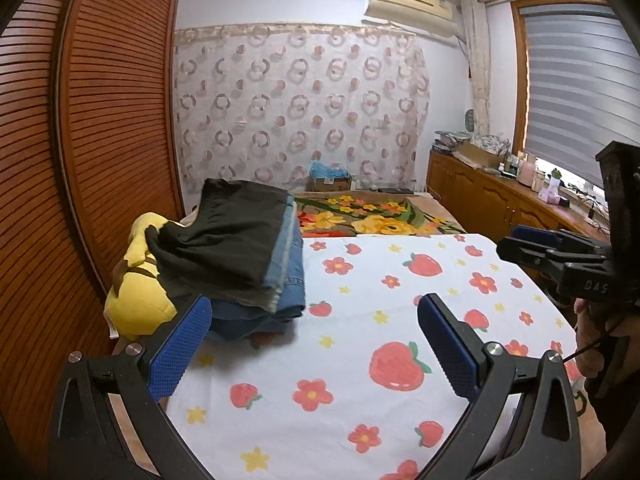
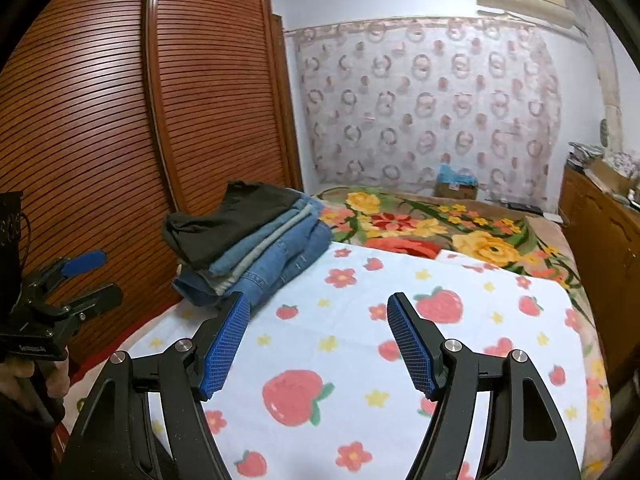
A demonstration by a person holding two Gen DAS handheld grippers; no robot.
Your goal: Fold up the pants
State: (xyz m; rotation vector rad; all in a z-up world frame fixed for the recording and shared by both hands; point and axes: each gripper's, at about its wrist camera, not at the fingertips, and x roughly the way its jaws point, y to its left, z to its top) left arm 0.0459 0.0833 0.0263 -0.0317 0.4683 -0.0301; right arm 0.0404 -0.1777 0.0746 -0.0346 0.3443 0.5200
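A stack of folded pants (image 1: 256, 264) lies at the left side of the bed, dark pants on top and several blue jeans under them; it also shows in the right wrist view (image 2: 256, 248). My left gripper (image 1: 314, 312) is open and empty, low over the strawberry-print sheet (image 1: 360, 360), its left finger just in front of the stack. My right gripper (image 2: 318, 308) is open and empty over the same sheet (image 2: 360, 380), to the right of the stack. The right gripper also shows at the right edge of the left wrist view (image 1: 520, 240), and the left gripper at the left of the right wrist view (image 2: 92, 276).
A yellow plush toy (image 1: 140, 292) lies left of the stack, against the wooden louvered wardrobe (image 1: 100, 140). A flowered blanket (image 1: 380, 216) covers the far part of the bed. A wooden cabinet (image 1: 500, 200) with clutter stands at the right under the window.
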